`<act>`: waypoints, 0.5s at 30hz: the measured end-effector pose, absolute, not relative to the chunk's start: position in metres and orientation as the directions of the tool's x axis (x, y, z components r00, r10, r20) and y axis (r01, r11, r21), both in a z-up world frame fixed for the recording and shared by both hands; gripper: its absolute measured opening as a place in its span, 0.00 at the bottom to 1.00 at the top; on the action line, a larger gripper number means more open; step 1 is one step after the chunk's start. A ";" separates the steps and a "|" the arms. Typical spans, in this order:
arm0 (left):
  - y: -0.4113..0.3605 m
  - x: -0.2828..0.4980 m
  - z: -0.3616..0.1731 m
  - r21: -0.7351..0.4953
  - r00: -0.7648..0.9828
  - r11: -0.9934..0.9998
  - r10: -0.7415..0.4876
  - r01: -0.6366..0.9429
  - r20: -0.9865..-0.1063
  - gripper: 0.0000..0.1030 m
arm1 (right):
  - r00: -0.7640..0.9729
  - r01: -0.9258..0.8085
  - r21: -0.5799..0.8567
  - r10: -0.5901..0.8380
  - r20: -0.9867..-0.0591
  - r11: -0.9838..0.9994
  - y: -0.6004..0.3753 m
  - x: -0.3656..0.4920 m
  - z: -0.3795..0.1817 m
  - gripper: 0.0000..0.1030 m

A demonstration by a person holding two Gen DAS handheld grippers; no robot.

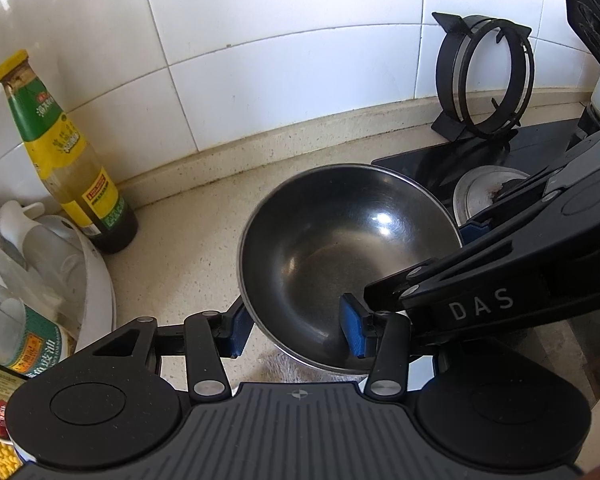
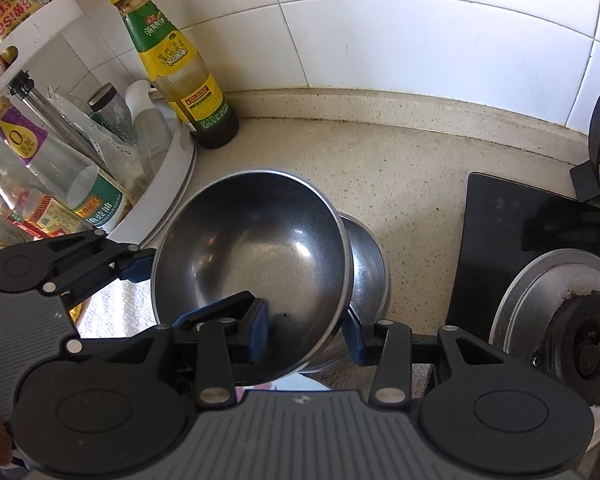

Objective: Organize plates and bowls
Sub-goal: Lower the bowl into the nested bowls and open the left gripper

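While both grippers straddle the tilted steel bowl at centre, fingers wide and gripping nothing visibly, nesting onto the lower bowl at three o'clock needs levelling.

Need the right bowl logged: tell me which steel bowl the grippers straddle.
The tilted upper bowl, rim between both grippers' fingers; the second bowl sits underneath, to its right, ungripped.

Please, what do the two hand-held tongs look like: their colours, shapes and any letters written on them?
Both tongs are matte black. The left tongs and right tongs each have a grey ribbed plate between two round black discs, jointed link bars with silver rivets, and blue pads on the fingertips. In the left view, white letters "DAS" mark the side of the right tongs. No cables or sleeves show.
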State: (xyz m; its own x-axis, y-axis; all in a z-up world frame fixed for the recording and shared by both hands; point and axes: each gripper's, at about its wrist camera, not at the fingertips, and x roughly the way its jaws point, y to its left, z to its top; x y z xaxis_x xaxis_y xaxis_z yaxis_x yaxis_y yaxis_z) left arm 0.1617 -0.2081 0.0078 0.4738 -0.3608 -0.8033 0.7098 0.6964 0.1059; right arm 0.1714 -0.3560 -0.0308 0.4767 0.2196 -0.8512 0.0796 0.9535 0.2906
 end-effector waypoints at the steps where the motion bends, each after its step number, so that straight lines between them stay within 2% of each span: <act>1: -0.208 0.163 0.007 0.105 0.472 0.698 -0.358 0.708 -0.805 0.52 | 0.475 0.080 0.289 0.218 -0.852 0.954 -0.357 0.172 -0.032 0.43; 15: -0.210 0.167 0.001 0.106 0.472 0.709 -0.343 0.697 -0.813 0.50 | 0.487 0.080 0.239 0.171 -0.856 0.968 -0.358 0.172 -0.029 0.43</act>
